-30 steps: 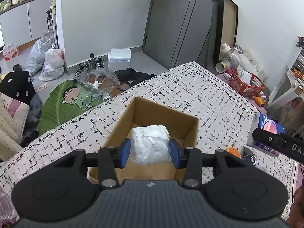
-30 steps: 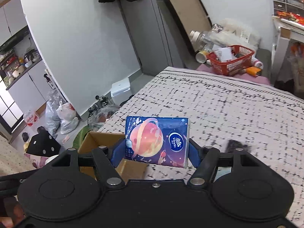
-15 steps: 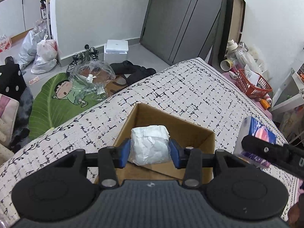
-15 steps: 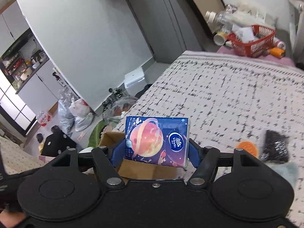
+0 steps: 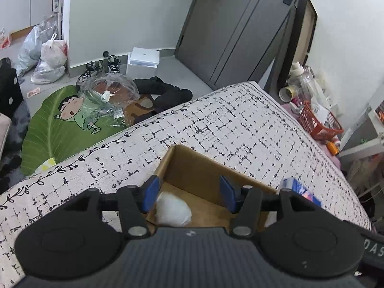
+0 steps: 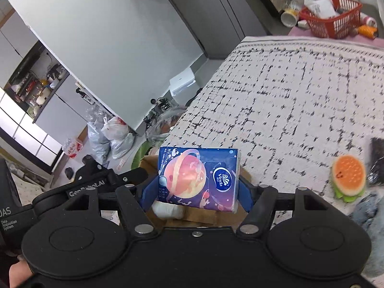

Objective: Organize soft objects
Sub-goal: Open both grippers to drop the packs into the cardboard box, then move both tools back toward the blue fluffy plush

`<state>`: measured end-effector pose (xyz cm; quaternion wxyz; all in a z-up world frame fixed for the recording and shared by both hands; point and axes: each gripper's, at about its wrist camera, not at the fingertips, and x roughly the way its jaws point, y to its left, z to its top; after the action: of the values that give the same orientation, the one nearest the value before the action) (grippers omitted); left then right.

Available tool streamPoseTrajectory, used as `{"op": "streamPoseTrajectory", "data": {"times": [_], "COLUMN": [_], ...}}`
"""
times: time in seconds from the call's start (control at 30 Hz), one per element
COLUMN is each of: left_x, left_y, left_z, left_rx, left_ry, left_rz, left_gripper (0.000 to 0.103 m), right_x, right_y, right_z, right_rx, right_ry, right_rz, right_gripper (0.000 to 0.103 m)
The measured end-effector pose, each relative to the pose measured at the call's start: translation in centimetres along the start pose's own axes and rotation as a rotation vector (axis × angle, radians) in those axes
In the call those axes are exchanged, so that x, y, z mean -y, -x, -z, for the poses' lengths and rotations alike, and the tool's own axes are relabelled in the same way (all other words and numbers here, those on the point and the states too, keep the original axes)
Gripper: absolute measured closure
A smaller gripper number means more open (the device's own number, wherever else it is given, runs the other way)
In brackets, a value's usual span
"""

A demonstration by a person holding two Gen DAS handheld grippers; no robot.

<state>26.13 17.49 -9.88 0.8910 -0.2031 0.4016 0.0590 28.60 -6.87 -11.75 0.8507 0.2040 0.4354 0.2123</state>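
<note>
1. Left gripper (image 5: 188, 193) hangs over the cardboard box (image 5: 192, 168), jaws spread apart, nothing between the blue pads (image 5: 150, 193).
2. White wad (image 5: 173, 212) lies on the box floor, near-left corner, just below and inside the left pad; not touching either pad as far as seen.
3. Box sits open-topped on the patterned cover (image 5: 240, 129), close to the cover's edge with the vine border.
4. Right gripper (image 6: 196, 192) has jaws clamped on the tissue pack (image 6: 198, 180); blue pads press both short sides, pack upright, planet print facing the camera.
5. In the right wrist view the pack is held in the air above the box's rim (image 6: 150, 162); the white wad (image 6: 168, 211) shows below the pack's lower left corner.
6. In the left wrist view the tissue pack (image 5: 300, 190) peeks in at the right, just beyond the box's right wall.
7. Left gripper body (image 6: 100, 184) shows in the right wrist view, left of the pack, near it.
8. Burger toy (image 6: 349, 177) lies on the cover to the right, well apart from the box; a dark item (image 6: 376, 160) sits just beside it, blurred, and pale blue fabric (image 6: 369, 211) near below.
9. Red basket (image 6: 331, 16) stands past the cover's far end with bottles around it.
10. Green leaf mat (image 5: 55, 129) on the floor beyond the cover's edge, plastic bags (image 5: 48, 55) by the wall.
</note>
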Motion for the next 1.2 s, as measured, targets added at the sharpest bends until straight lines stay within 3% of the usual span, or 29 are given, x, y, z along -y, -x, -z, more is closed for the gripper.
{"op": "streamPoseTrajectory", "data": {"times": [0.17,0.27,0.43,0.57,0.7,1.2], "left_x": [-0.5,-0.5,-0.1,0.5,1.4,4.4], "left_y": [0.8,1.2,1.9,2.7,3.6,6.5], "left_z": [-0.4,-0.3,0.2,0.8,1.5,3.6], "left_rx": [0.014,0.014,0.004,0.000,0.011,-0.027], "left_ry": [0.021,0.016,0.011,0.002,-0.036,-0.104], "left_rz": [-0.007,-0.009,-0.023,-0.052,-0.056,-0.092], "left_gripper": [0.041,0.039,0.035,0.021,0.015,0.013], "right_x": [0.0,0.4,0.7,0.5,0.7,2.6], "right_y": [0.2,0.6,2.1,3.3,4.5,9.7], "right_z": [-0.3,-0.5,-0.4,0.1,0.5,1.1], "right_rx": [0.018,0.031,0.053,0.055,0.056,0.069], "right_ry": [-0.051,-0.104,-0.106,-0.070,-0.045,0.022], "right_rz": [-0.072,-0.112,-0.063,-0.022,0.014,0.115], "right_gripper": [0.033,0.018,0.017,0.013,0.012,0.008]}}
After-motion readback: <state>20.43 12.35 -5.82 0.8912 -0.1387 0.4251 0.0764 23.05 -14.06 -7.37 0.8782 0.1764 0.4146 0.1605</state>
